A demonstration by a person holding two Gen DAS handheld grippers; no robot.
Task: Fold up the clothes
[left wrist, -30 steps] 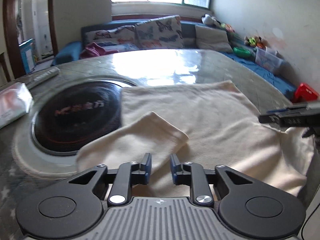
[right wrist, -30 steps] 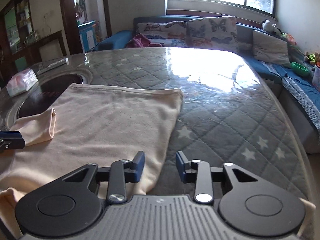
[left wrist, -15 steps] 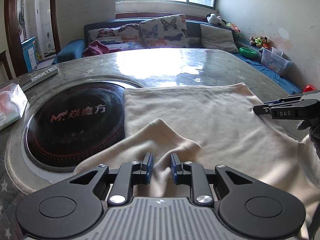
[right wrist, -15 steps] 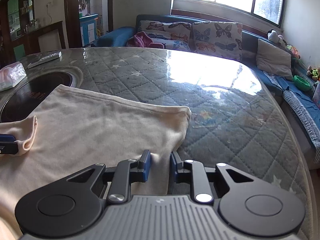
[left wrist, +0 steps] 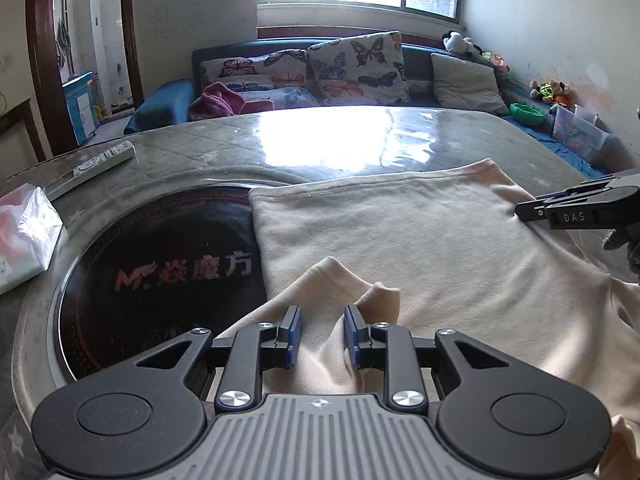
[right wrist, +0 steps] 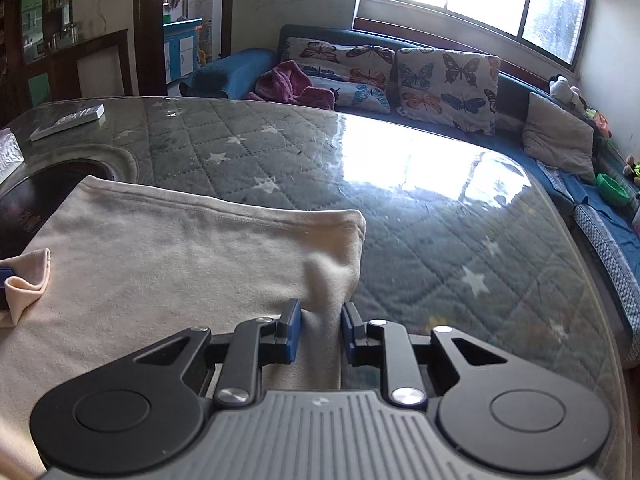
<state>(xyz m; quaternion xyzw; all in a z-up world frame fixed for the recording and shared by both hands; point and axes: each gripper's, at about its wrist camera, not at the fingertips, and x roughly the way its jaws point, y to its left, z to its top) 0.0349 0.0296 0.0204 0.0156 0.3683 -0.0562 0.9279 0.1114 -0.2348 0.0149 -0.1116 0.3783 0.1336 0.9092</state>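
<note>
A cream knit garment (left wrist: 420, 240) lies spread on the quilted grey table (left wrist: 320, 144), its hem toward the window. My left gripper (left wrist: 321, 338) is shut on the garment's sleeve (left wrist: 332, 280), which is folded over the body and bunches between the blue pads. My right gripper (right wrist: 320, 334) is shut on the garment's right side edge (right wrist: 328, 280), lifting a ridge of cloth. The right gripper's black tip (left wrist: 576, 210) shows at the right of the left wrist view. The sleeve cuff (right wrist: 28, 280) shows at the left of the right wrist view.
A round black cooktop (left wrist: 160, 272) is set into the table under the garment's left edge. A tissue pack (left wrist: 24, 236) and a remote control (left wrist: 100, 164) lie at far left. A blue sofa with butterfly cushions (left wrist: 352, 68) runs behind the table.
Both grippers moved forward and lifted. The right gripper went from open to shut on the garment's side edge. The left gripper's sleeve has bunched and risen.
</note>
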